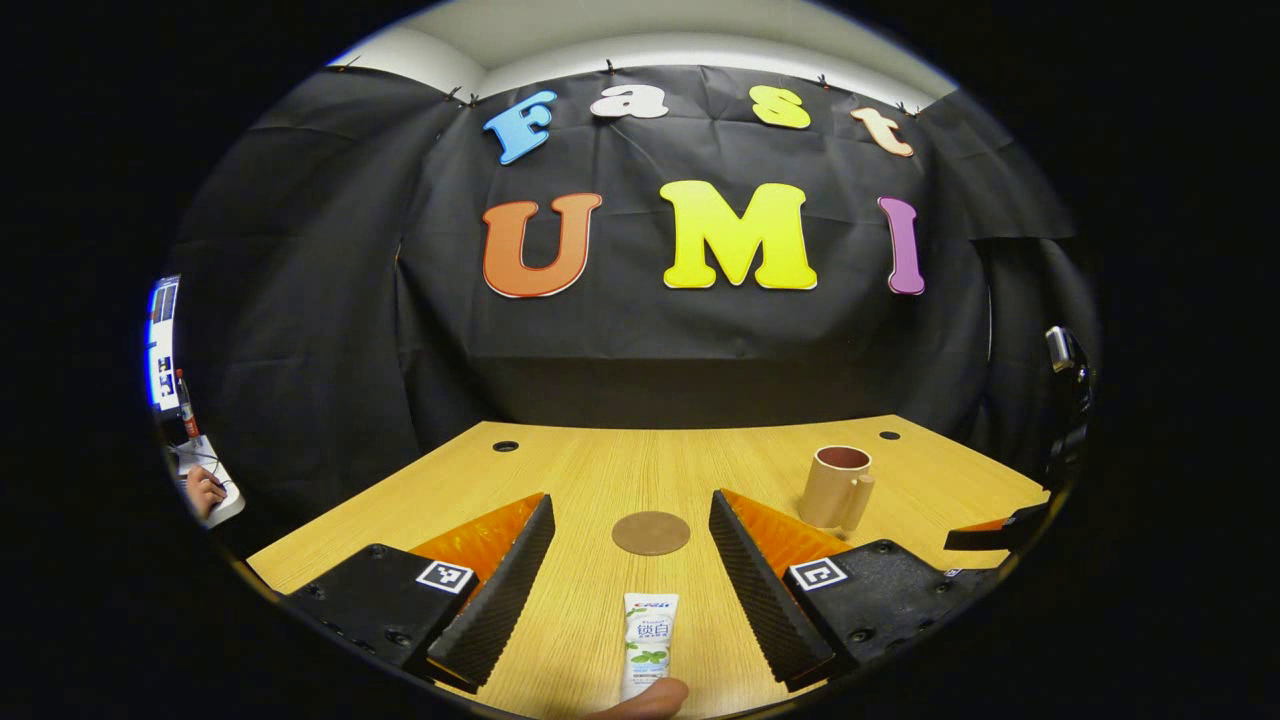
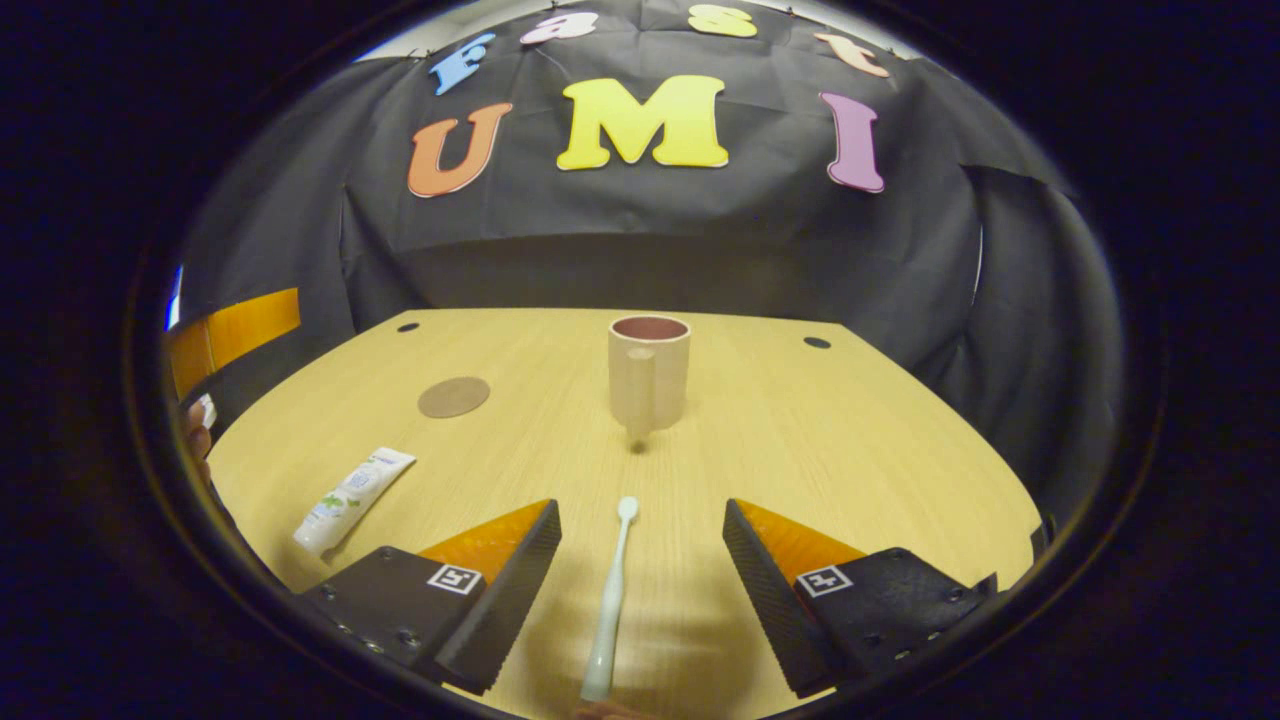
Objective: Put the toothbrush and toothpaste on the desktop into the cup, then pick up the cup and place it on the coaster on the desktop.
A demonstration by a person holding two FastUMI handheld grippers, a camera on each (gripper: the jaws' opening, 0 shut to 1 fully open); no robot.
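right now my left tongs point(image 1: 632, 575) hang spread above the toothpaste tube point(image 1: 648, 640), my right tongs point(image 2: 640, 580) spread around the toothbrush point(image 2: 612, 600), seemingly untouched on the desk point(image 2: 800, 440).

A wooden desktop point(image 1: 600, 480) is lying under the booth's black cloth wall point(image 1: 330, 300), its pale grain running away from the camera. Two small dark round holes are sitting near its far corners point(image 1: 506, 446) point(image 1: 889, 435). At the left edge of the left gripper view, a lit screen point(image 1: 162, 345) is glowing beyond the cloth. Below it, a white device point(image 1: 215, 480) is resting. A pale ceiling point(image 1: 640, 30) is showing above the cloth.
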